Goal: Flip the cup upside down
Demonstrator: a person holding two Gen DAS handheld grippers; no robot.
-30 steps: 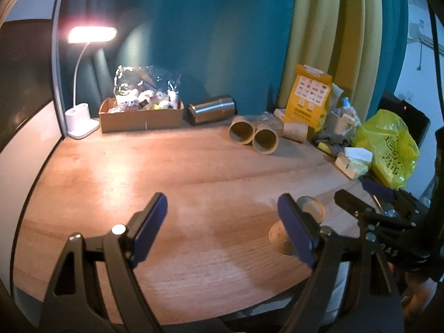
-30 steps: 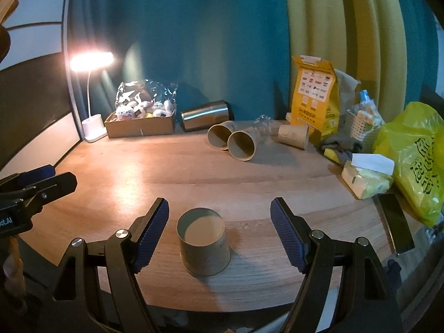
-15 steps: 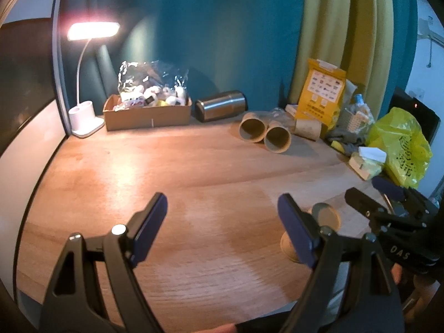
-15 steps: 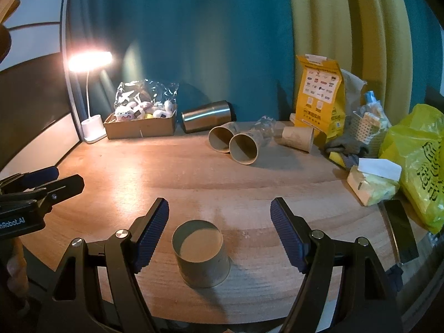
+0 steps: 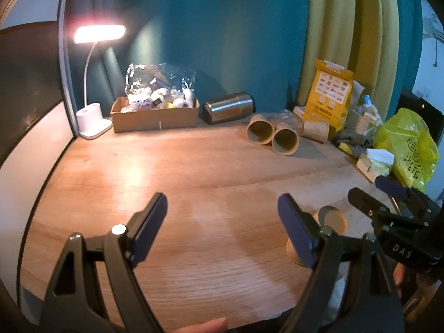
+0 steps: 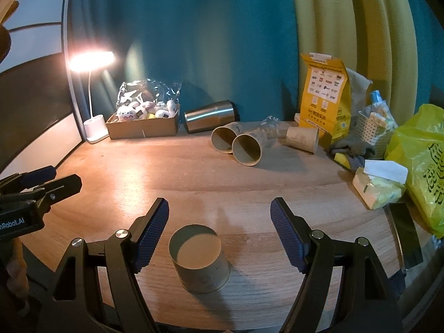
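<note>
A tan paper cup (image 6: 200,258) stands upside down on the wooden table (image 6: 194,172), base up, near the front edge. My right gripper (image 6: 219,236) is open and empty, its blue pads on either side of the cup and slightly above it, not touching. The cup also shows in the left wrist view (image 5: 331,222), partly hidden behind my finger. My left gripper (image 5: 222,224) is open and empty over bare table to the cup's left.
Several paper cups lie on their sides at the back (image 6: 245,149), next to a steel tumbler (image 6: 211,116). A cardboard box of toys (image 6: 143,123) and a lit lamp (image 6: 93,61) stand back left. A yellow bag (image 6: 323,95), tissues (image 6: 378,187) and clutter fill the right.
Both grippers have drawn back and risen a little from the table. The cup stays upside down where it stood, and both grippers stay open.
</note>
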